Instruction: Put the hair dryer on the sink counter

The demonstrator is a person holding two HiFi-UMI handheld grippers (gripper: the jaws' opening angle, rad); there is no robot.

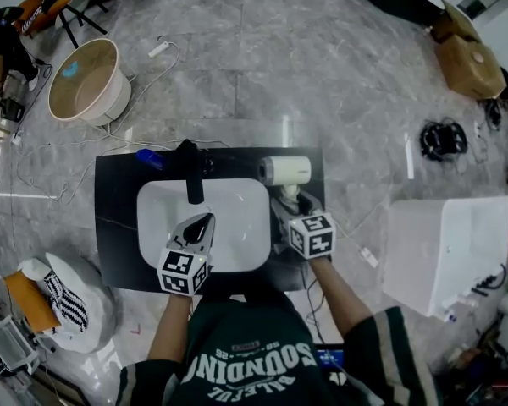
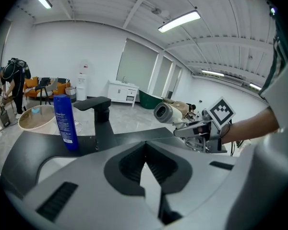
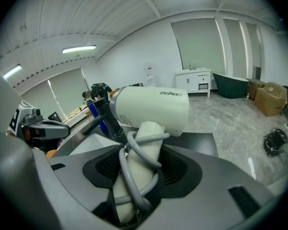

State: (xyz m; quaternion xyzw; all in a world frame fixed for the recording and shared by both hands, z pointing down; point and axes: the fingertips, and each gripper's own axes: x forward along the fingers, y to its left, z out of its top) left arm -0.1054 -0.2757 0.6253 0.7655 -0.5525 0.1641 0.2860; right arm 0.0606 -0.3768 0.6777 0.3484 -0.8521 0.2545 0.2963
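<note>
At centre right, the right tool [image 1: 289, 204] clamps the handle of a white plastic hair dryer [image 1: 286, 170] marked "ZEABO". The left tool [image 1: 201, 224], held forward at centre, is closed and empty.

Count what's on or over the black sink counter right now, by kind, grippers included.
hair dryer: 1
blue bottle: 1
black faucet: 1
white basin: 1
grippers: 2, the right gripper clamped on the dryer's handle, the left gripper empty
Total: 6
</note>
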